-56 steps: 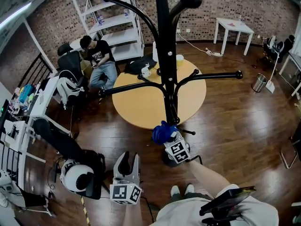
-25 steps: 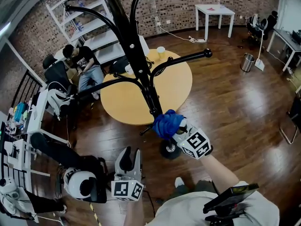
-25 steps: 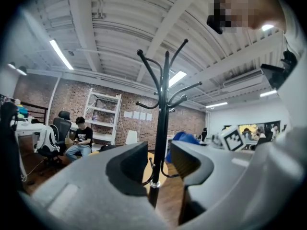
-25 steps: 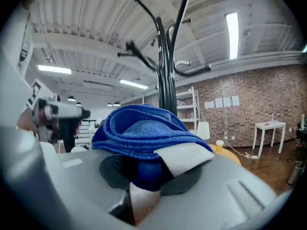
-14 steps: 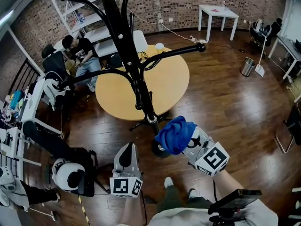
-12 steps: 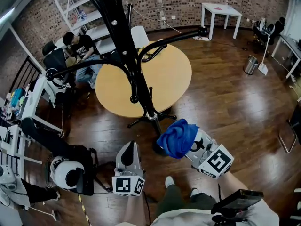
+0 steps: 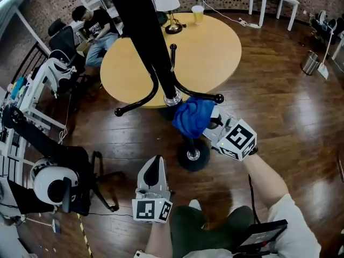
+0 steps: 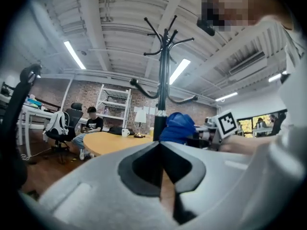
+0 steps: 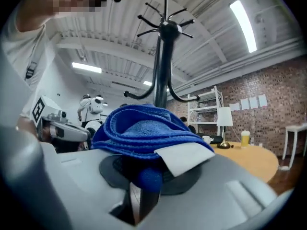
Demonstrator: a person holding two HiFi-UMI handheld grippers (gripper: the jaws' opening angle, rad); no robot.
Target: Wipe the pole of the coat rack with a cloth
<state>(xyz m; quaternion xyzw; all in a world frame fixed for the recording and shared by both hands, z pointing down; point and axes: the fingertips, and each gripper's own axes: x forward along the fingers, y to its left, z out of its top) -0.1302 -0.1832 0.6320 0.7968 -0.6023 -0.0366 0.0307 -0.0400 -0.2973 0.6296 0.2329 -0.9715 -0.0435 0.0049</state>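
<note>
1. Two sets of fingers are working here. My right gripper is pinching the blue cloth, with a fold bunching between the pads. My left gripper is holding its fingers pressed together on nothing.
2. My left fingers have just been closing. A second ago they were standing spread, and nothing is lying between them now. That gripper is hanging well short of the pole, on my side of it, taking no part in the wipe.
3. The cloth has been travelling down the pole. A second ago it was hugging the pole just under the long arms. Now it is sitting low, just below the silver collar and the short hooks, just above the base.
4. It is lying against the pole's right side as I look down. Whether it is wrapping round behind, I cannot tell.
5. I am judging that one downward stroke is nearing its end, with only the stub of pole above the base remaining below the cloth.
6. I am expecting the pole's far side to be needing another pass, and the hooks beside the cloth to be risking a snag if I am lifting carelessly.
</note>
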